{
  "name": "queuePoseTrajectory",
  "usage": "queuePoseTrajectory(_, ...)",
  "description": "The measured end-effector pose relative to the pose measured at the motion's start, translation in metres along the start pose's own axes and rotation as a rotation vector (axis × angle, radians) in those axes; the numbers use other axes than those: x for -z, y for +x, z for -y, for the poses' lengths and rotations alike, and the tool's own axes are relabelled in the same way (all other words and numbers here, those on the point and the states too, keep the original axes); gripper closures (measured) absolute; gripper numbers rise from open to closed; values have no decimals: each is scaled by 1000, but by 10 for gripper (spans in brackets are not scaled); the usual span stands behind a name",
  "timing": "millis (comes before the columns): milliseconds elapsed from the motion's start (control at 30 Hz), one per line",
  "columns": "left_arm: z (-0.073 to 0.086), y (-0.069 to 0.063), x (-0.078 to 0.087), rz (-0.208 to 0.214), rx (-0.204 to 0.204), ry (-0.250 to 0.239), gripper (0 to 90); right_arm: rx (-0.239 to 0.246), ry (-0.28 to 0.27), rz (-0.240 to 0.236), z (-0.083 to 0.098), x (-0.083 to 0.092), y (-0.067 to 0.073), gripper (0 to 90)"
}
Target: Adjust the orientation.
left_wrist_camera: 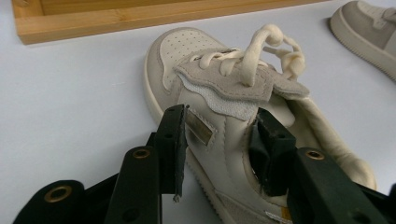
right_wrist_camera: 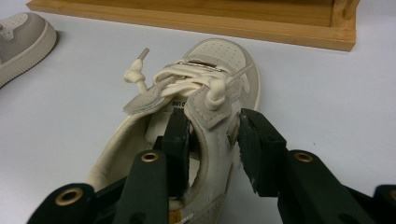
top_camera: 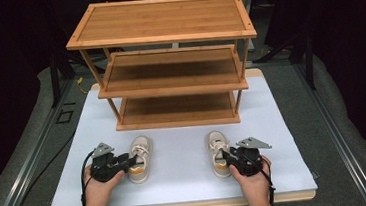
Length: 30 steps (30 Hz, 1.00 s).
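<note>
Two cream low-top sneakers lie in front of a three-tier bamboo shoe rack [top_camera: 164, 59], each with a handheld gripper at its collar.

From the high view, the left shoe [top_camera: 140, 157] and right shoe [top_camera: 218, 152] lie on the white tabletop [top_camera: 186, 158] just before the rack's bottom shelf, toes toward it, the left gripper [top_camera: 132, 161] and right gripper [top_camera: 226, 155] at their heels. In the left gripper view, the jaws straddle the left shoe's outer side wall, one outside, one inside the opening, pads touching the wall. In the right gripper view, the jaws straddle the right shoe's side wall likewise; the outer pad stands slightly apart from it.
</note>
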<state>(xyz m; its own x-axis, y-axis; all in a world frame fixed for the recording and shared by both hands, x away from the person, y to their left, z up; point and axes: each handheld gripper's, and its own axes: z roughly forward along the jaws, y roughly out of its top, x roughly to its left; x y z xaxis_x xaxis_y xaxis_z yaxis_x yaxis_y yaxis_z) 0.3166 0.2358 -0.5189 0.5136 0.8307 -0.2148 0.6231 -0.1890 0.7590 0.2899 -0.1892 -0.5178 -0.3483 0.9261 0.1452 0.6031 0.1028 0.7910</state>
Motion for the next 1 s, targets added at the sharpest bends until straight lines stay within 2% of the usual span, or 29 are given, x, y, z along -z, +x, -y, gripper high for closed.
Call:
queuePoseTrajectory(100,-2,-4,-1,-16,-14,-1,629,-8,-3,4,-1,-2,3,664)
queuePoseTrajectory(267,-5,-17,-9,16,-11,9,634,2,3,-23,-4,-9,16,670)
queuePoseTrajectory(333,-8,-23,-13,16,-24,14,634,15,11,-58,-5,-11,22,670)
queuePoseTrajectory(467,-14,-35,-23,29,-48,31,646,19,18,-54,-7,-16,33,670)
queuePoseTrajectory(633,-19,-49,-33,41,-56,33,649,16,25,-79,-10,-23,44,670)
queuePoseTrajectory(700,-20,-53,-36,47,-51,33,649,15,22,-73,-11,-26,48,670)
queuePoseTrajectory(1000,-22,-61,-42,58,-47,35,649,12,25,-100,-14,-34,62,669)
